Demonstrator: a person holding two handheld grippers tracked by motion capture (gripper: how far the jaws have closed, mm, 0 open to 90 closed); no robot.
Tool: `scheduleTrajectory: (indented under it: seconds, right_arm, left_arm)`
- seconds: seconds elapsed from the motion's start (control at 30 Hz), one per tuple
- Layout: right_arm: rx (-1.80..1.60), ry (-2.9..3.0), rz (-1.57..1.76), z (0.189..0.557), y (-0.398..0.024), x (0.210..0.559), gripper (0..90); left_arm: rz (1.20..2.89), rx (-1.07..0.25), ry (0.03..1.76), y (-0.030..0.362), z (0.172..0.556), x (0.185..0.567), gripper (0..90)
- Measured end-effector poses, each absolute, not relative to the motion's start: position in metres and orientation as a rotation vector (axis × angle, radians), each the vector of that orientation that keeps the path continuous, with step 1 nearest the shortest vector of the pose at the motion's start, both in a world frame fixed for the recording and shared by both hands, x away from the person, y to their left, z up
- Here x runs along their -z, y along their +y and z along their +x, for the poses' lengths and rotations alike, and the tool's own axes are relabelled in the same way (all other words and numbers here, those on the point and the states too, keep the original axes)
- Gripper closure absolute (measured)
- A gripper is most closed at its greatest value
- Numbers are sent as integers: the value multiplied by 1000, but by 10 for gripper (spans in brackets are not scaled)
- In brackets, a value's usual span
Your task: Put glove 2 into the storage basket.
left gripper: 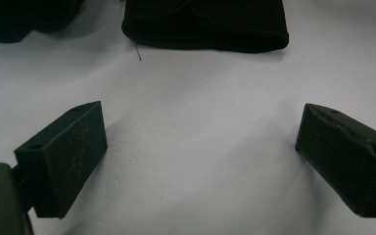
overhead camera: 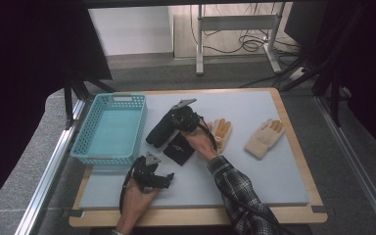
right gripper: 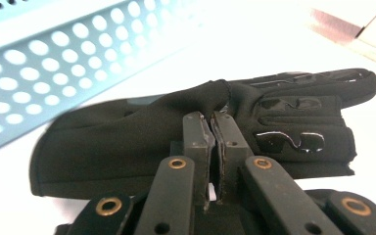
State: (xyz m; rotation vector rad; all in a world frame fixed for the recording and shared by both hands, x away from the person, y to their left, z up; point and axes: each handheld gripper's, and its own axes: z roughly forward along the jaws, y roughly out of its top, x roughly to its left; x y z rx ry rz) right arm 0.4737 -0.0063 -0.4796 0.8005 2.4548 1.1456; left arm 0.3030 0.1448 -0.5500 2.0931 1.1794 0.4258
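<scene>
A black glove (overhead camera: 156, 133) lies just right of the blue basket (overhead camera: 84, 133), and my right gripper (overhead camera: 169, 128) is shut on a pinched fold of its fabric. In the right gripper view the jaws (right gripper: 211, 121) clamp the fold of that black glove (right gripper: 117, 142), which hangs a little off the mat. A second black glove (overhead camera: 180, 148) lies flat beside it. My left gripper (overhead camera: 169, 179) rests low near the table's front, open, with bare mat between its jaws (left gripper: 199, 125). The cuff of a black glove (left gripper: 205, 22) lies ahead of it.
Two tan knitted gloves (overhead camera: 220, 131) (overhead camera: 264, 138) lie on the right half of the grey mat (overhead camera: 254, 181). The basket's perforated wall (right gripper: 54, 73) stands close behind the held glove. A table frame and cables (overhead camera: 240, 29) stand on the floor beyond the table.
</scene>
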Motion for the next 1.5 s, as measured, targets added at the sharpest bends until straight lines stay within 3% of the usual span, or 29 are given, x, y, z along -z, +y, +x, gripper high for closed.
scheduleTrajectory:
  seconds: [0.5,0.8,1.27,1.5]
  right_arm:
    - [-1241,2425,745,443,-42,439,850]
    - [-1286,2432,692,399,-80,425,850]
    - [-1357,2503,647,332,-143,441,850]
    - [-1364,2586,612,305,-156,475,847]
  left_arm:
    - [2093,-427,1178,145,303,550,53]
    - [2087,-427,1181,144,303,550,53]
    - [2085,-423,1184,144,303,550,52]
    - [2083,-425,1186,144,303,550,53]
